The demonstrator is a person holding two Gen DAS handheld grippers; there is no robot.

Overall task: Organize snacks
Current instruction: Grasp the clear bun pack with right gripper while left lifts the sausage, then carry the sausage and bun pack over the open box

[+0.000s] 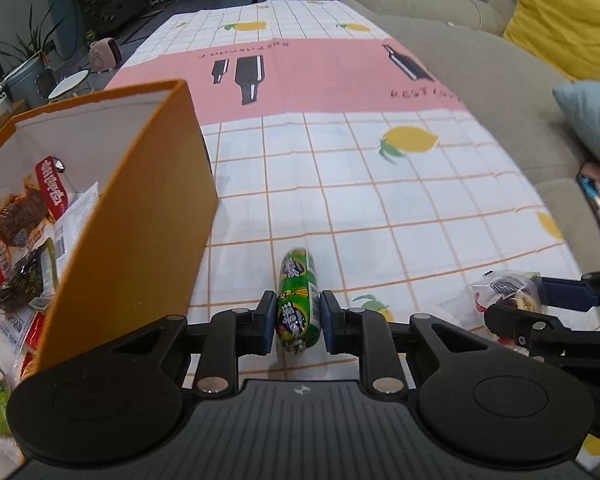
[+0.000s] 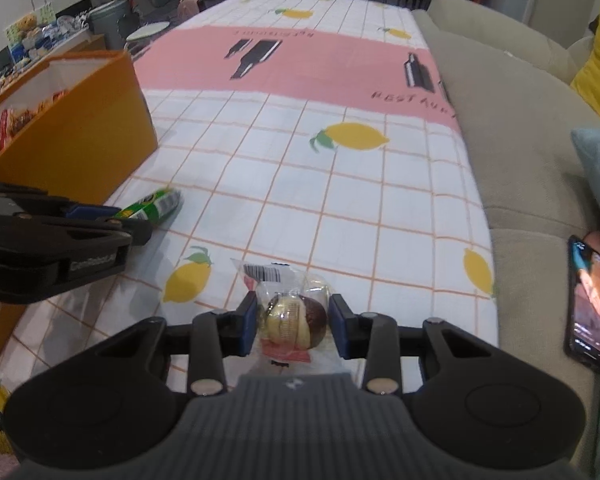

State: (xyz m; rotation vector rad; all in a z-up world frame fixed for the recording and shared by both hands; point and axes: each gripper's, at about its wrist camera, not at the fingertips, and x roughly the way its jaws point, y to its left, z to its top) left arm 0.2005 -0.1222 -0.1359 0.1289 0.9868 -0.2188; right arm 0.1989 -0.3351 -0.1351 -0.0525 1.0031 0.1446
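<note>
Left claw (image 1: 299, 322) clamps green sausage (image 1: 298, 300), long axis forward; orange box (image 1: 140, 220) just left. Right claw (image 2: 293, 322) grips wrapped snack (image 2: 294, 318).

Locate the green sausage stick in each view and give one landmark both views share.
Left wrist: green sausage stick bottom centre, clamped between the left gripper pads.
Right wrist: it pokes out at mid-left, beyond the left gripper, just off the box's near corner.
Shared landmark: orange box, on the left in both.
</note>
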